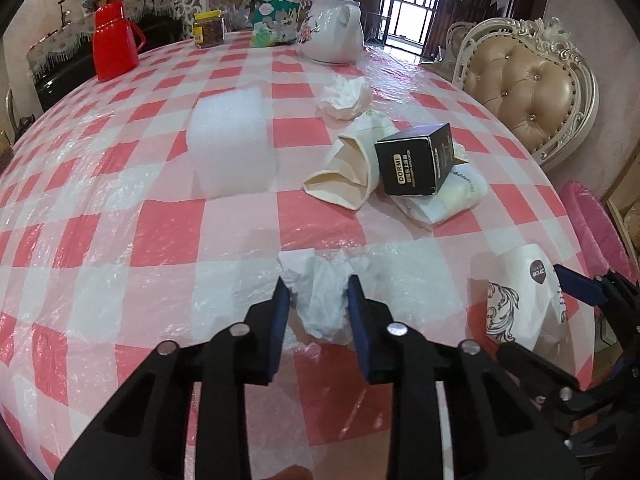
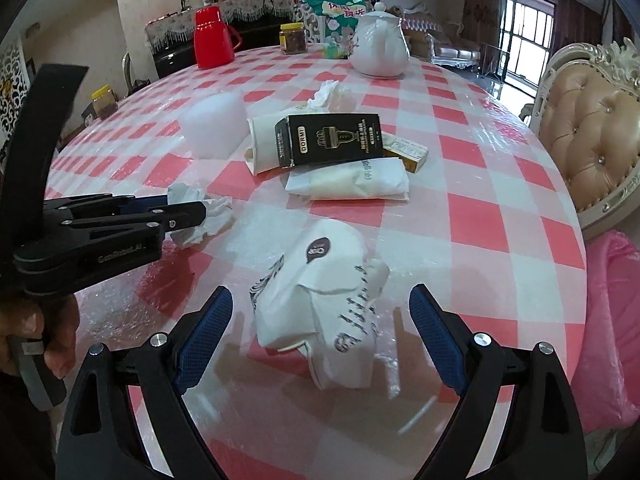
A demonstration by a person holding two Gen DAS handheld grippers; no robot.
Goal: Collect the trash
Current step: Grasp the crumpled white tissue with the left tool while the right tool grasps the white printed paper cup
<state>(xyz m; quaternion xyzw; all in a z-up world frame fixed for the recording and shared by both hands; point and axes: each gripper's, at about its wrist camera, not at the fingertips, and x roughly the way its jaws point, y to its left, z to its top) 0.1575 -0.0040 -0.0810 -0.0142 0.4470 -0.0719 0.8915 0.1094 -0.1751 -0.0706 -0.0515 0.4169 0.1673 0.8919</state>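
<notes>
Left claw [image 1: 318, 298] pinches crumpled tissue [image 1: 325, 300]; right claw [image 2: 320, 320] straddles paper cup [image 2: 324, 308].

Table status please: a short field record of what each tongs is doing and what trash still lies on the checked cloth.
left tongs: shut on crumpled tissue, which rests on the checked cloth
right tongs: open, straddling crushed printed paper cup, pads not touching it
trash mid-table: black box lying over flattened cream cup and white wrapper
further trash: second tissue wad, white foam block
far edge, not trash: red flask, teapot, jar, snack bag
pink bag: beside the table edge on the right
</notes>
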